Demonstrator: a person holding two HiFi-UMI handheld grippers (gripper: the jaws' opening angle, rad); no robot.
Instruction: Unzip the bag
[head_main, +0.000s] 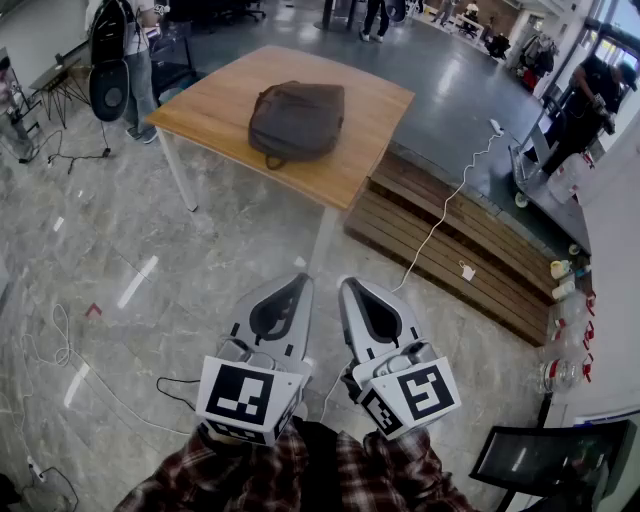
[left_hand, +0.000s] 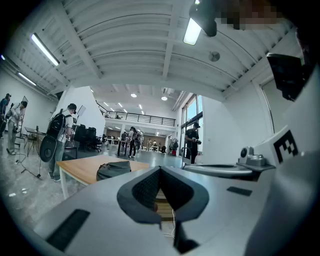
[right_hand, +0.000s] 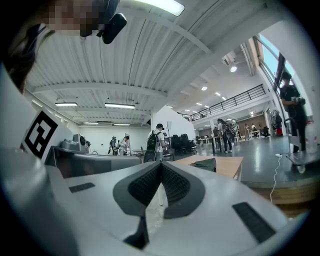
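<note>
Checker: Jaws, left and right: state?

Operator: On my left gripper (left_hand: 160, 169) the tips are pressed together, with nothing held between them. My right gripper (right_hand: 161, 164) is the same: tips meeting, empty.

Checker: Position of both?

Operator: Head view: both are held low and close in front of my plaid sleeves (head_main: 300, 475). They sit side by side, just apart, with the tips pointing toward the table (head_main: 215, 112). Both are over the grey stone floor (head_main: 150, 240), well short of the table's near edge.

Checker: Bag location?

Operator: The bag (head_main: 296, 120) is dark grey-brown and lies flat near the middle of the wooden table top. A strap loop shows at its near edge. It is well apart from both grippers and neither touches it. Each gripper view shows it as a small dark shape on the table, past the closed tips. Zip state: I cannot tell at this range.

Checker: Surroundings?

Operator: A low wooden platform (head_main: 440, 245) sits just to the right of the table, and a white cable (head_main: 438, 222) runs across it. A person with a backpack (head_main: 125, 45) stands by the table's far left corner. A black chair (head_main: 545, 455) is at my right, near the frame's bottom edge. Loose cables (head_main: 60, 345) trail on the floor to my left.
</note>
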